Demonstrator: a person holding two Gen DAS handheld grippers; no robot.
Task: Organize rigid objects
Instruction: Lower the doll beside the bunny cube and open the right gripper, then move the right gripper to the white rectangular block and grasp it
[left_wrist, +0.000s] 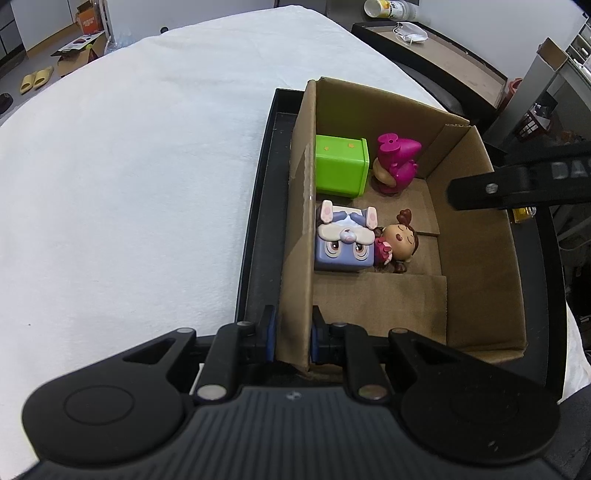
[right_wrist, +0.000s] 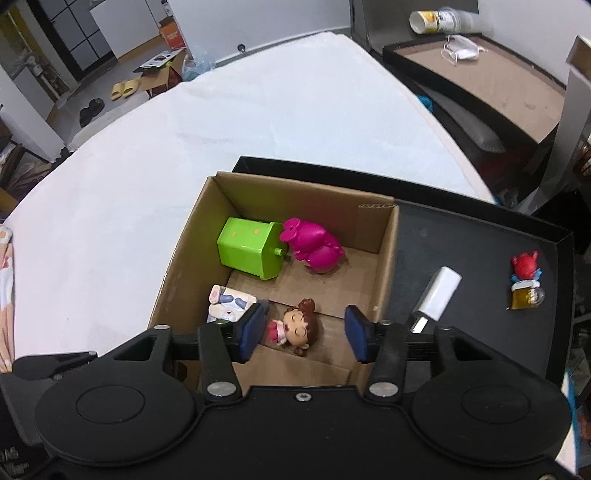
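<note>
An open cardboard box (left_wrist: 476, 236) (right_wrist: 177, 273) stands in a black tray (left_wrist: 258, 206) (right_wrist: 480, 258). Inside lie a green cube (left_wrist: 340, 166) (right_wrist: 251, 247), a magenta figure (left_wrist: 395, 162) (right_wrist: 314, 243), a purple rabbit block (left_wrist: 343, 240) (right_wrist: 225, 302) and a brown-haired doll (left_wrist: 399, 242) (right_wrist: 295, 328). My left gripper (left_wrist: 293, 339) is shut on the box's left wall. My right gripper (right_wrist: 303, 332) is open above the doll, inside the box; its arm (left_wrist: 517, 184) shows in the left wrist view.
On the tray right of the box lie a white stick-shaped object (right_wrist: 439, 291) and a small red figure on a yellow block (right_wrist: 524, 280). White cloth (left_wrist: 129, 166) covers the table. A brown tray with a mask (right_wrist: 461, 51) and a cup (right_wrist: 439, 18) stands beyond.
</note>
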